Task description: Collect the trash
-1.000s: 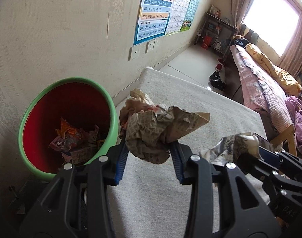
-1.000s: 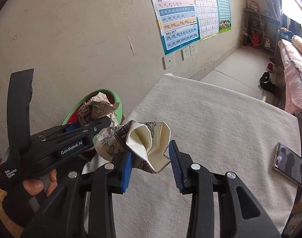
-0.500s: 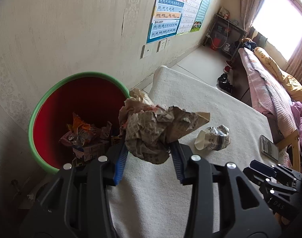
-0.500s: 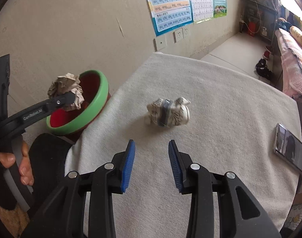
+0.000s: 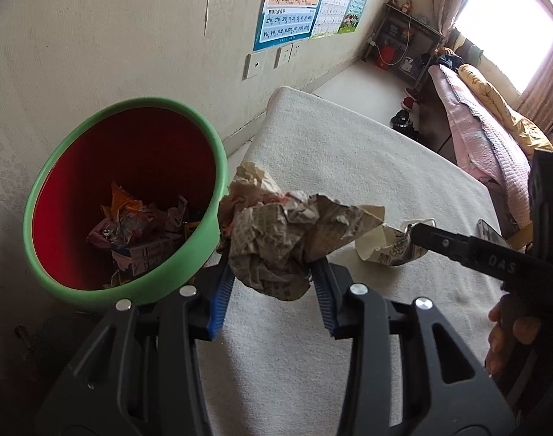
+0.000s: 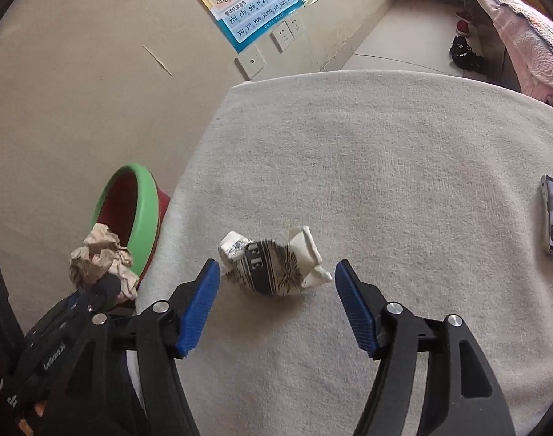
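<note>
At lower centre of the left view, my left gripper (image 5: 272, 290) clenches a crumpled newspaper ball (image 5: 283, 239) beside the green-rimmed bin (image 5: 203, 250). Low in the right view, my right gripper (image 6: 278, 298) is opening, its pads clear of the crushed paper cup (image 6: 272, 265) lying on the towel-covered table (image 6: 403, 167).

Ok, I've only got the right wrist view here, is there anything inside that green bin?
Observer: Yes. The left wrist view looks into the green bin: crumpled wrappers lie on its red bottom.
Operator: And is the paper on the left side properly gripped?
Observer: The left gripper has both blue fingers pressed on the newspaper wad.
</note>
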Motion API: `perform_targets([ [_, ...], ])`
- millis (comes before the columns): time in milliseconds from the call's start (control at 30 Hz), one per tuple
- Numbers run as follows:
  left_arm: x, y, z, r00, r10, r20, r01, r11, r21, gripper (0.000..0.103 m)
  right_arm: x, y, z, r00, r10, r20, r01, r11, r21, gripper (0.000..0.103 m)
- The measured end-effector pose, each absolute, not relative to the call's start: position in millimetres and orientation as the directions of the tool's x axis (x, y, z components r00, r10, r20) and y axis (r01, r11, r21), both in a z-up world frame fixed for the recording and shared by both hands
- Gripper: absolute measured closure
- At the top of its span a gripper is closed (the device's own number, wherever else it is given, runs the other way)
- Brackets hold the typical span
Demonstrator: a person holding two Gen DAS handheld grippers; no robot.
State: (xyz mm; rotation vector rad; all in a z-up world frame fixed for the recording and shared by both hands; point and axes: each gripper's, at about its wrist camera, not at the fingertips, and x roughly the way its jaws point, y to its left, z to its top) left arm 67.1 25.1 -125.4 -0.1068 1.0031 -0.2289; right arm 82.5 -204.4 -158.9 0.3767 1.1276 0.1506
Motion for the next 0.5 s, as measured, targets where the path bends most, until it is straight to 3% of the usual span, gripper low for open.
perform_targets([
  [233,69.5,28.0,-129.0,0.504,-0.245,-0.828,0.134,0.969,-0.205,0.064,104.3,-193.0,-176.3,0.368,0.321,-0.873,0.046,0.931,0.362,0.038],
  [433,70.1,27.1,-130.1,0.5,-0.246,-0.83,0.135,0.969,-0.206,0.064,86.5,-196.6,-163.0,0.395,0.35,-0.85,0.03,0.919,0.392,0.057],
  [500,70.2,26.6,-129.1,0.503,-0.247,-0.828,0.137,0.969,-0.205,0.064,78.4,-197.6,-154.8,0.414,0.349,-0.841,0.023,0.919,0.393,0.057],
])
